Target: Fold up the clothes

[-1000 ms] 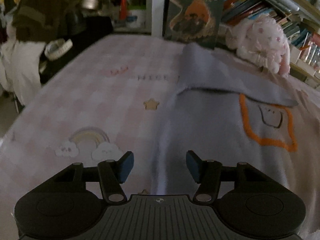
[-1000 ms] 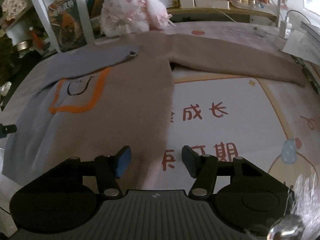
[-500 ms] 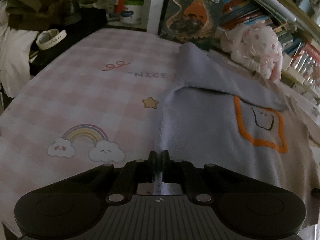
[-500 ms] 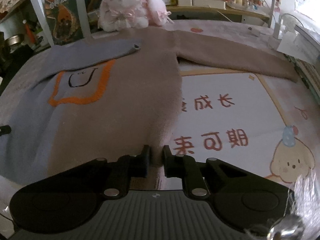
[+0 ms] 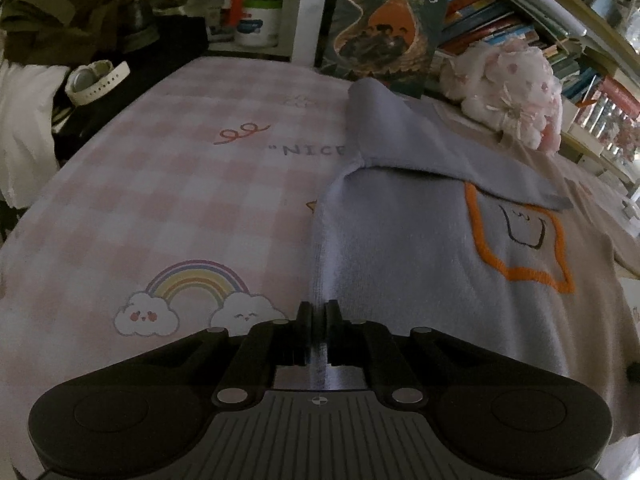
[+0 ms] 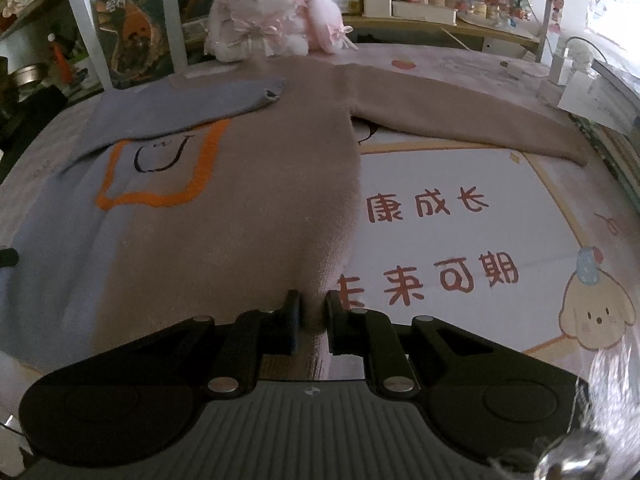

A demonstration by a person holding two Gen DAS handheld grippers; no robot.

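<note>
Knit sweater (image 6: 248,216) hem pinched at both near-edge corners: left tool (image 5: 319,330) and right tool (image 6: 310,320) clenched on it, likely for folding upward.

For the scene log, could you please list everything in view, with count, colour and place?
sweater: one, blue and tan, flat on the mat, blue sleeve folded across the chest
mat: one, pink check with cartoon prints, under the sweater
plush toy: one, pink and white, behind the collar
book: one, dark cover, upright at the shelf
watch: one, white, far left
left tongs: black, shut on the blue hem
right tongs: black, shut on the tan hem
</note>
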